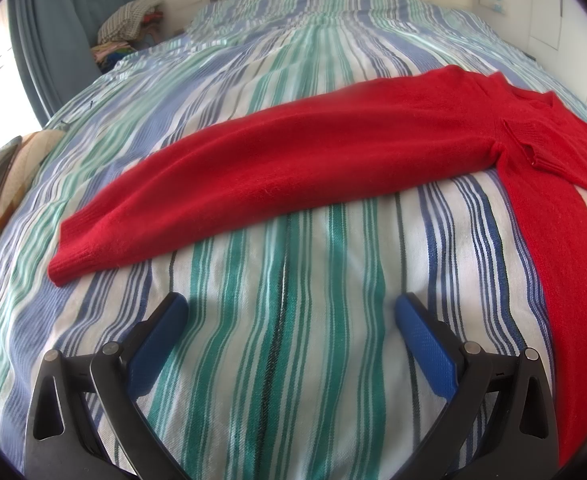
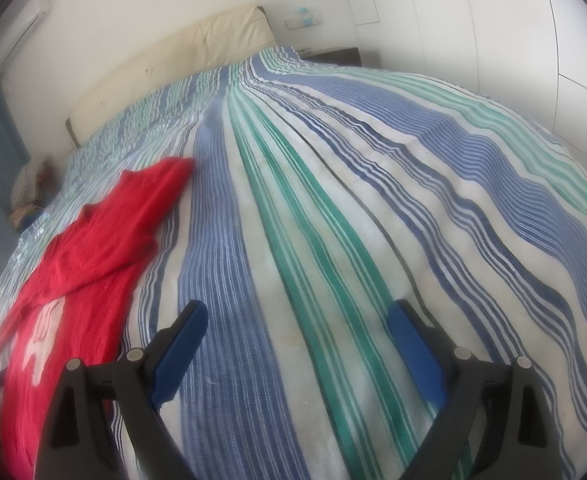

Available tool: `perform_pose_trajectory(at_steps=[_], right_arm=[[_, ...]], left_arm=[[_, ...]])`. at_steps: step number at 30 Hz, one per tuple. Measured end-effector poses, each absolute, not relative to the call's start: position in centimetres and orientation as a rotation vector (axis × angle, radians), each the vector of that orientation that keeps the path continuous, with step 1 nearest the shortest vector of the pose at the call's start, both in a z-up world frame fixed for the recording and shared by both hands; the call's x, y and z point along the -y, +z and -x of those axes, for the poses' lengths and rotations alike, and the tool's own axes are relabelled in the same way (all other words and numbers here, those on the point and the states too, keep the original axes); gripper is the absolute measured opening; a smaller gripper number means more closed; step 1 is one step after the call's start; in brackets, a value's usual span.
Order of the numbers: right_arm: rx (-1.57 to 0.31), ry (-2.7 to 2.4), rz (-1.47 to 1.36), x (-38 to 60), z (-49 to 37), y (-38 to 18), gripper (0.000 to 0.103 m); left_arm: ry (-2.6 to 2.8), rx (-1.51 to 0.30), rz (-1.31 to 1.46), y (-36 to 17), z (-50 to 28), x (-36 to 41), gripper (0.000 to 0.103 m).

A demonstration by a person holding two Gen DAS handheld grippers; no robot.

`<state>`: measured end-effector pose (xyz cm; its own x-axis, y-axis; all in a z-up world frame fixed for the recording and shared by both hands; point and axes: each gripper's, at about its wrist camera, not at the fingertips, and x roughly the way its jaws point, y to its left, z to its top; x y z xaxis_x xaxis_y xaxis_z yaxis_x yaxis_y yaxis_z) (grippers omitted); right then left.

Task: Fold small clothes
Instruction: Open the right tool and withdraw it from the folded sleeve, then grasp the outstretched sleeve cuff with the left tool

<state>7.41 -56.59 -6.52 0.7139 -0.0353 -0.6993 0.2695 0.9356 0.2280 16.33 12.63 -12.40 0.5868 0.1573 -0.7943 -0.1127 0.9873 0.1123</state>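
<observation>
A red knit sweater [image 1: 333, 152] lies flat on the striped bedspread [image 1: 293, 320]. One long sleeve stretches out to the left, its cuff [image 1: 73, 256] at the left end. My left gripper [image 1: 291, 308] is open and empty, hovering just short of that sleeve. In the right wrist view the sweater [image 2: 89, 248] lies at the left, with a white print on its front [image 2: 41, 344]. My right gripper [image 2: 297, 316] is open and empty over bare bedspread [image 2: 333, 240], to the right of the sweater.
A cream headboard [image 2: 181, 60] stands at the far end of the bed. A pile of clothes [image 1: 129, 28] sits by the blue curtain [image 1: 53, 20] at the far left. A cushion with a dark flat object [image 1: 1, 176] lies at the bed's left edge. White wardrobe doors [image 2: 493, 20] stand on the right.
</observation>
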Motion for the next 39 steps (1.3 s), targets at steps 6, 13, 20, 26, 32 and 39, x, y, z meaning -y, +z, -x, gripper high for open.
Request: perform_pose_trajectory(at_steps=[6, 13, 20, 26, 32, 39], right_arm=[[-0.760, -0.172, -0.327, 56.6, -7.4, -6.5, 0.091], [-0.760, -0.172, -0.327, 56.6, -7.4, -6.5, 0.091], [-0.759, -0.172, -0.326, 56.6, -7.4, -6.6, 0.091], [-0.760, -0.172, -0.326, 56.5, -7.4, -6.6, 0.092], [-0.763, -0.172, -0.327, 56.5, -7.3, -6.5, 0.092], [-0.786, -0.183, -0.294, 56.0, -7.7, -6.5, 0.095]], left_arm=[[0.158, -0.931, -0.052, -12.4, -16.3, -12.6, 0.103], [0.157, -0.930, -0.050, -12.4, -16.3, -12.6, 0.103], [0.116, -0.879, 0.011, -10.0, -14.5, -12.8, 0.103], [0.067, -0.768, 0.238, -3.5, -13.0, -18.9, 0.103], [0.127, -0.875, 0.767, -5.7, -13.3, -31.8, 0.102], [0.234, -0.992, 0.721, -10.9, -17.0, -33.5, 0.100]])
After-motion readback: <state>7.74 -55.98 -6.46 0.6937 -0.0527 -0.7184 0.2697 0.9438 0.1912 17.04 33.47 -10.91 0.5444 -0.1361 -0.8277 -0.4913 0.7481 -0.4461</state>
